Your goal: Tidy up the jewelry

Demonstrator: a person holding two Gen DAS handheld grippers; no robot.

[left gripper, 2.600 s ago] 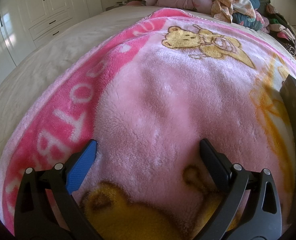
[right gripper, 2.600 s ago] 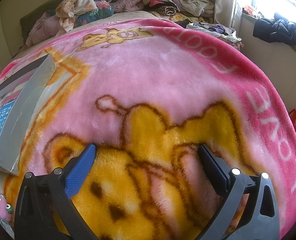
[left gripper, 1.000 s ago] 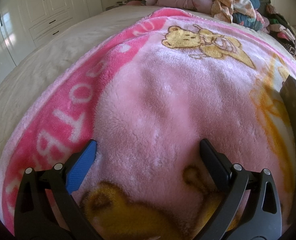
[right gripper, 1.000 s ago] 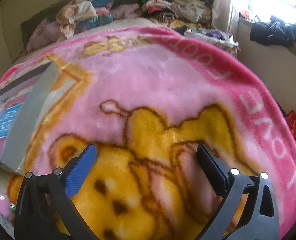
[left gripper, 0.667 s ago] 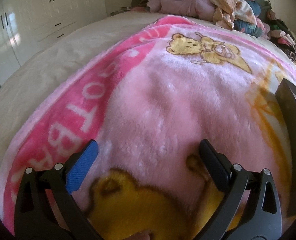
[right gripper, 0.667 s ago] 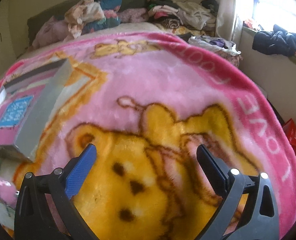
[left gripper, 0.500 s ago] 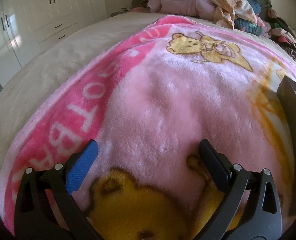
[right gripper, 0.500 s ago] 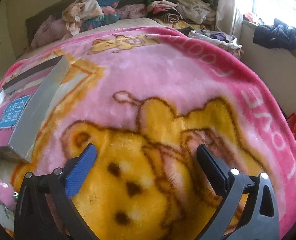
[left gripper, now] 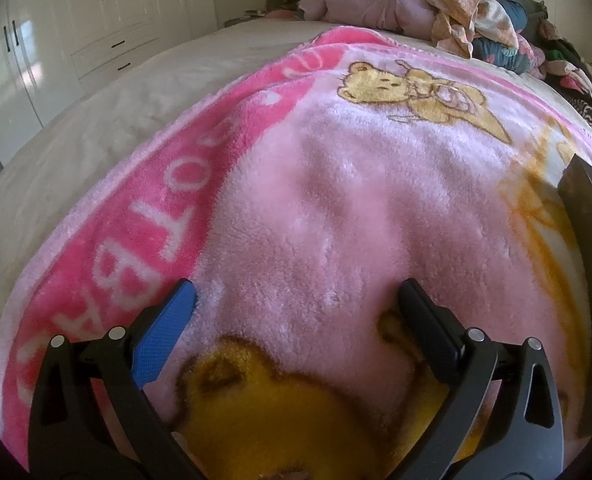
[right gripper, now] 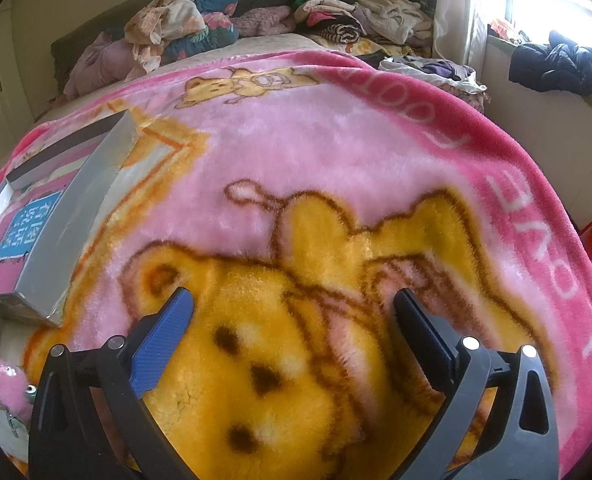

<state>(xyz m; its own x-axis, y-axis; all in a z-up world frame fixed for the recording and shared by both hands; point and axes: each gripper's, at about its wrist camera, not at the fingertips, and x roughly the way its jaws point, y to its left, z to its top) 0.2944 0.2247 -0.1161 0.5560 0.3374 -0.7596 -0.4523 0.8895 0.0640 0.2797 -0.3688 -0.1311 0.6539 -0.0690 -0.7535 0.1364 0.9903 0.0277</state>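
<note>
Two tools agape (left gripper: 296,300) (right gripper: 294,300), blanket (right gripper: 315,148), box (right gripper: 72,216) left

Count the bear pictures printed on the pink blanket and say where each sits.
2. A big yellow bear lies under the open right gripper; a small bear sits near the blanket's far edge. More may be hidden under the box.

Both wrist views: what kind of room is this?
Most likely a bedroom: a bed under a pink bear blanket, loose clothes heaped at its far end, and white built-in wardrobes along the wall.
</note>
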